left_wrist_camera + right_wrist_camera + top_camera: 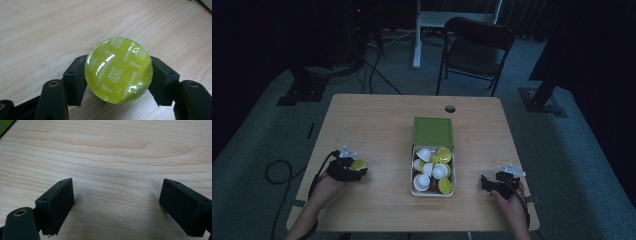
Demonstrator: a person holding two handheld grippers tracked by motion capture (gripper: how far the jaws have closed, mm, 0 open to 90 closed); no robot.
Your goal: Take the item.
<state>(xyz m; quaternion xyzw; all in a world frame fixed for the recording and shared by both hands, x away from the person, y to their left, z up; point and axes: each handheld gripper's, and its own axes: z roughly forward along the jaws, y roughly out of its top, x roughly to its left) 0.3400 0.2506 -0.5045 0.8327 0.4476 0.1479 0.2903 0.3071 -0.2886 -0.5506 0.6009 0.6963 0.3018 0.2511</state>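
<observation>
One coffee capsule (118,70) sits pinched in the left claw (117,82), low over the bare wood of the counter (377,130) at its left side, well apart from the box (432,170) in the middle that holds the other capsules, white and yellow-green. The jaws press on the capsule's rim from both sides, with its glossy foil lid facing the camera in the left gripper view. It looks light and small, a thin plastic cup with a slick lid, so I judge that a firm hold on the stiff rim is right; squeezing the foil or the cup wall could dent or puncture it, and the smooth sides could slip. The right claw (117,207) rests wide and empty over bare wood, to the right of the box.
</observation>
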